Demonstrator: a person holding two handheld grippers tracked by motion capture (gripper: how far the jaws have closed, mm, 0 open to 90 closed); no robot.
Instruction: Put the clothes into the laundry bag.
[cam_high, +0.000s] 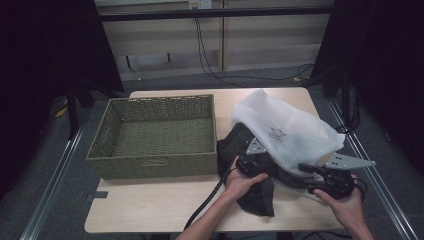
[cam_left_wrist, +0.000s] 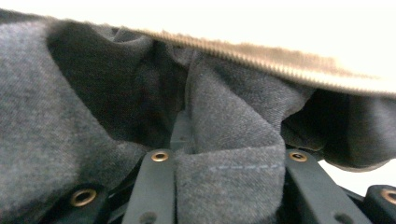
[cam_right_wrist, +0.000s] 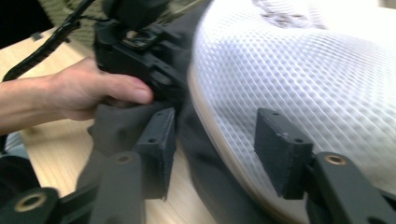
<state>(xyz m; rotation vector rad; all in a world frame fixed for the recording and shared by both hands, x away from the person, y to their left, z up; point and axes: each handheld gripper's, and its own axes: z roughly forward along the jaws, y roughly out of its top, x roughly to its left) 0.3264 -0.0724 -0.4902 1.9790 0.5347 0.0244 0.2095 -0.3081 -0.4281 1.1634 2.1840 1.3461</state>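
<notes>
From above, a table (cam_high: 150, 210) carries a woven basket (cam_high: 156, 136) on its left half, and just right of it a dark garment (cam_high: 260, 192) lies partly under a white mesh bag (cam_high: 287, 132). The left gripper (cam_high: 252, 162) sits on the garment at the bag's near left edge, with the hand (cam_high: 243, 182) wrapped round it; the right gripper (cam_high: 320, 175) is at the bag's near right edge, held by the other hand (cam_high: 347, 207) close to the table's front corner. In the left gripper view, grey cloth (cam_left_wrist: 229, 182) is bunched between the two jaws, which stand fairly narrow and pinch a stitched fold; beyond it the bag's zipper (cam_left_wrist: 261, 58) runs across, with the garment tucked beneath it. In the right gripper view, the right gripper (cam_right_wrist: 212, 140) has its jaws well apart with nothing pressed between them: one pad (cam_right_wrist: 159, 140) is over the dark garment (cam_right_wrist: 116, 128), the other (cam_right_wrist: 280, 144) is against the white mesh (cam_right_wrist: 303, 79), and the bag's edge passes through the gap. Farther off, the left hand (cam_right_wrist: 79, 93) holds its gripper on the garment.
</notes>
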